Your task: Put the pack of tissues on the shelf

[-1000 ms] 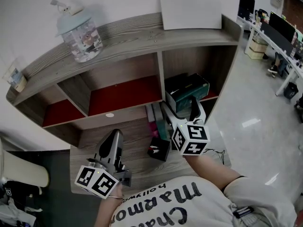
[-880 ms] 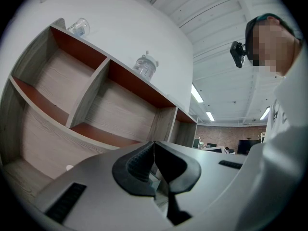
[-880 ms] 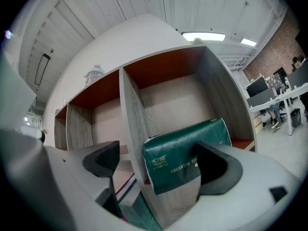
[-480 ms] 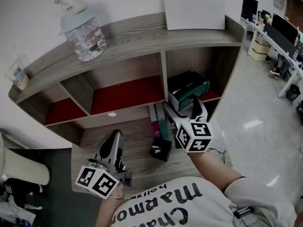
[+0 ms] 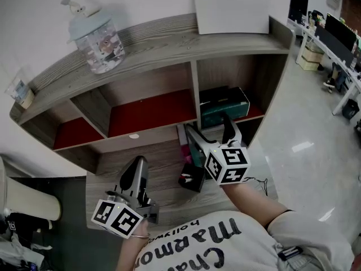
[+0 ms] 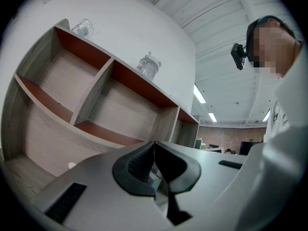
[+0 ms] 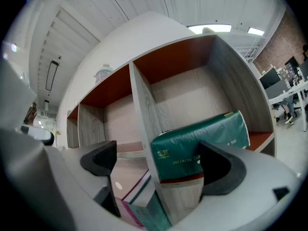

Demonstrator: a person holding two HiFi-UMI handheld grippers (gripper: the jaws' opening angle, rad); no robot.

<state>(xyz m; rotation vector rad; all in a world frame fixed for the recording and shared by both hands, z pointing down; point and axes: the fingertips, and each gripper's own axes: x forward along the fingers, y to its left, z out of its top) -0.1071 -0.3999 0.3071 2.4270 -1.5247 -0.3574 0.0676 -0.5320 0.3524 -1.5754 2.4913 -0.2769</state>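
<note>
The green pack of tissues [image 5: 224, 105] lies in the lower right compartment of the wooden shelf [image 5: 193, 89]. In the right gripper view the pack of tissues [image 7: 197, 143] rests on the red shelf floor beside the upright divider. My right gripper [image 5: 210, 130] hovers just in front of that compartment; its jaws are opening, and the pads stand clear of the pack with nothing pressed between them [image 7: 159, 163]. My left gripper [image 5: 139, 164] is low at the left over the desk, its jaws shut and empty [image 6: 154, 150].
A glass jar [image 5: 96, 41], a white board [image 5: 231, 11] and a small cup [image 5: 19, 92] stand on the shelf top. Flat boxes [image 5: 189, 143] and a small black box [image 5: 190, 177] lie on the desk under my right gripper. The left compartments hold nothing.
The tissue pack has settled flatter and deeper into the right compartment. My right gripper has let go and drawn back a little. The left gripper has not moved.
</note>
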